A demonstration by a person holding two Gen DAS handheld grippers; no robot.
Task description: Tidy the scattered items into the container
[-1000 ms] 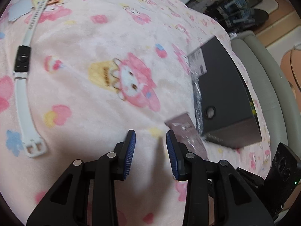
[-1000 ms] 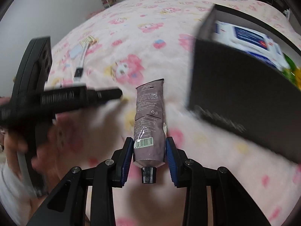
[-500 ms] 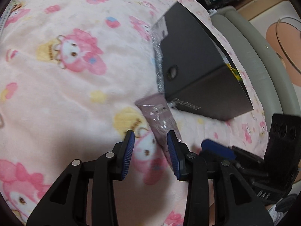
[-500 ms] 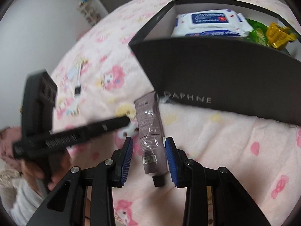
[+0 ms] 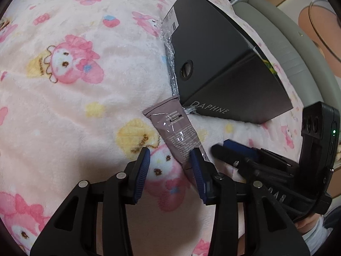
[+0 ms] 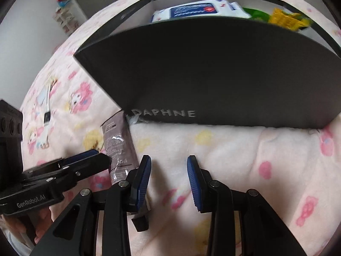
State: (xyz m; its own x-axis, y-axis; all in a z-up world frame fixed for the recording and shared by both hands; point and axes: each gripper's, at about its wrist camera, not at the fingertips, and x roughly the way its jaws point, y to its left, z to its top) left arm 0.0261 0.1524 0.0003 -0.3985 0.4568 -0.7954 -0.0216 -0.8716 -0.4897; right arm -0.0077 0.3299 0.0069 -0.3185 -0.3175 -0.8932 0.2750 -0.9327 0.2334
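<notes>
I am holding both sets of fingers spread and empty over the bed: my left gripper (image 5: 169,162) is hanging with its gap above the blanket (image 5: 64,111), and my right gripper (image 6: 169,168) is facing the near wall of the black box (image 6: 213,74) with nothing between its pads. The mauve tube (image 5: 174,132) is lying flat on the blanket just in front of the box's near corner, its crimped end close to or touching that corner; its lower part is running under my left gripper's right finger (image 5: 197,170), so I am not straddling it squarely. In the right view the tube (image 6: 119,147) is sitting off to the left of my fingers, outside their gap, with its black cap (image 6: 140,221) beside my left pad. Inside the box I am seeing a wipes pack (image 6: 196,8) and a yellow wrapper (image 6: 285,19) already stowed, while a white watch (image 6: 45,115) is waiting far off on the blanket. I judge the risk to be this: closing now would pinch plush fabric or only the tube's edge, and the glossy skin would let it squirt sideways. With both tools crowding one small item, they could also knock together or shove the tube beneath the box.
</notes>
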